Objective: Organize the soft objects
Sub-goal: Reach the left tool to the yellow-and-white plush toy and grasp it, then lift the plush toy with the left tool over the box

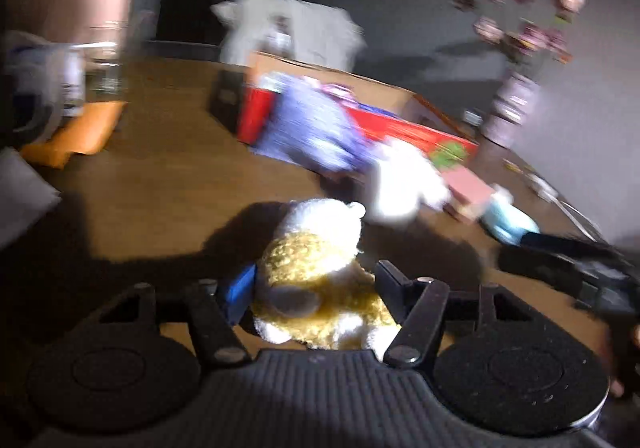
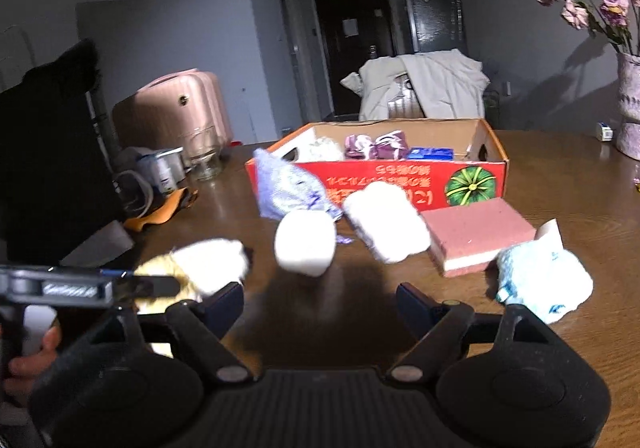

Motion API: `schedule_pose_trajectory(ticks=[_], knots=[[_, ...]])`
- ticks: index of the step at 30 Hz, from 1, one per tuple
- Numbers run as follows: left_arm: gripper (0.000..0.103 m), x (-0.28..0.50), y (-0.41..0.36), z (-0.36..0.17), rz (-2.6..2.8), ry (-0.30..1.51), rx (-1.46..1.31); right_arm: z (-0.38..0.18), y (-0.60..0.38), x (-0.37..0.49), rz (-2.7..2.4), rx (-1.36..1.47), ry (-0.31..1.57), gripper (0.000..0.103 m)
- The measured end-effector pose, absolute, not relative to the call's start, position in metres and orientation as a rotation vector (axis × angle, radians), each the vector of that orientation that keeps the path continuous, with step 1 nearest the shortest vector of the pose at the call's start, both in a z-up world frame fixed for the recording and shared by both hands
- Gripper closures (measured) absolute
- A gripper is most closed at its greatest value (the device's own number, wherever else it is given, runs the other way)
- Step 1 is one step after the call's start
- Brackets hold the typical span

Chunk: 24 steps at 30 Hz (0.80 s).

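Note:
My left gripper (image 1: 314, 288) is shut on a white and yellow plush toy (image 1: 316, 268), held over the wooden table; the toy also shows in the right wrist view (image 2: 204, 268) with the left gripper (image 2: 160, 286) on it. My right gripper (image 2: 320, 302) is open and empty above the table. Ahead of it lie a white sponge roll (image 2: 306, 242), a white fluffy pad (image 2: 386, 221), a pink sponge block (image 2: 478, 234), a light blue cloth (image 2: 544, 280) and a purple bag (image 2: 288, 185). A red cardboard box (image 2: 400, 181) behind them holds several soft items.
A vase with dried flowers (image 2: 630, 103) stands at the table's right. A glass jar (image 2: 206, 153), an appliance (image 2: 160, 167) and an orange cloth (image 2: 160, 213) sit at the left. A pink suitcase (image 2: 172, 107) and a draped chair (image 2: 424, 83) stand beyond the table.

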<state>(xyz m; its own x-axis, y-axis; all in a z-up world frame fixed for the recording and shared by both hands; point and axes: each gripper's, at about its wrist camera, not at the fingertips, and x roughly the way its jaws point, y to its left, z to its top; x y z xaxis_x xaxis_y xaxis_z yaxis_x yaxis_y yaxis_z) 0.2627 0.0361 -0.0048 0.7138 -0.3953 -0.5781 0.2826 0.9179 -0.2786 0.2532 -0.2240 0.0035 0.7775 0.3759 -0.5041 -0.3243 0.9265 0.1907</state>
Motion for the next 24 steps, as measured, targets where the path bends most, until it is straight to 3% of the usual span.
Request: schedule_pose_trajectory(ticks=[3, 8, 13, 18, 24], knots=[[0.036, 0.256, 0.016, -0.006, -0.509, 0.685, -0.133, -0.001, -0.22, 0.243, 0.375, 0.078, 0.577, 0.021], [0.021, 0.244, 0.007, 0.004, -0.441, 0.633, -0.101, -0.009, -0.224, 0.223, 0.356, 0.086, 0.595, 0.021], [0.02, 0.222, 0.025, 0.011, -0.364, 0.605, -0.144, -0.012, -0.215, 0.206, 0.437, 0.113, 0.594, 0.021], [0.02, 0.206, 0.037, 0.012, -0.327, 0.604, -0.191, -0.021, -0.175, 0.194, 0.638, 0.092, 0.618, 0.036], [0.02, 0.203, 0.041, 0.009, -0.314, 0.603, -0.199, -0.013, -0.173, 0.184, 0.637, 0.066, 0.597, 0.034]])
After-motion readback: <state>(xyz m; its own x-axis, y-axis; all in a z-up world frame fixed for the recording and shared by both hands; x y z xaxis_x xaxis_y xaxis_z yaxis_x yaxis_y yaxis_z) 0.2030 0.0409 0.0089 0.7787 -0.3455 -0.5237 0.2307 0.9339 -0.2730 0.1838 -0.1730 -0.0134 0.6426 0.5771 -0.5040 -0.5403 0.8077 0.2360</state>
